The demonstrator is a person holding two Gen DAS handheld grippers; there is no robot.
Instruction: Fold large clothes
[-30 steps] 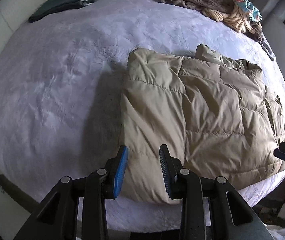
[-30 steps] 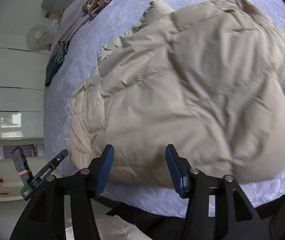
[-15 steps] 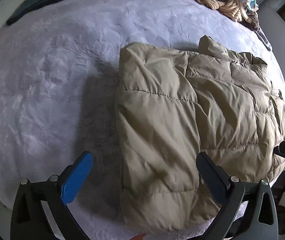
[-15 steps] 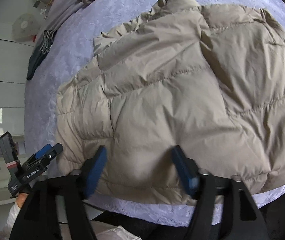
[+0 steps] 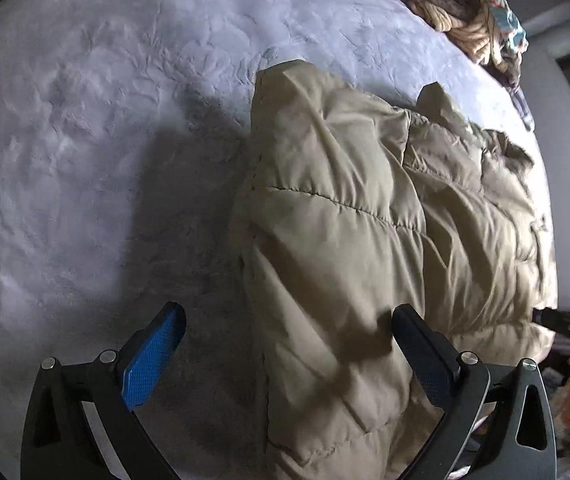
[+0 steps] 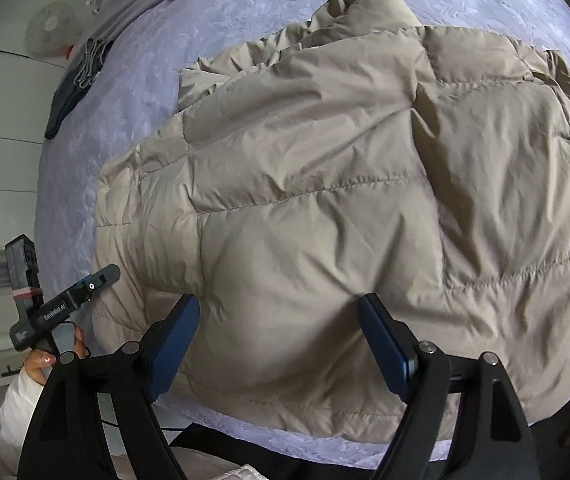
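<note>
A bed (image 5: 85, 128) with a pale lilac cover fills both views, and it carries everything. At its far edge lies a heap of other clothes (image 5: 465, 4), well apart from the work, and a dark garment (image 6: 73, 92) rests near the white wardrobe side.

The jacket (image 6: 325, 184), a beige quilted one, lies flat near the front edge of the bed, already folded narrower, with one sleeve or collar part sticking up at the far end.

The left gripper (image 5: 285, 344) hangs over the jacket's left front corner, jaws spread wide and holding nothing. Its blue pad is over the bare cover and the other one is over the padding, so the folded edge runs between them. The right gripper (image 6: 279, 336) is over the near hem, jaws released too, with puffy fabric between them but not pinched.

The step in hand seems to be taking the near hem for the next fold. To do it well, both jaws should go down steeply and bite all layers (the filling is slippery and thick), not only the top skin. Then both corners should rise together, so the fold stays straight.
</note>
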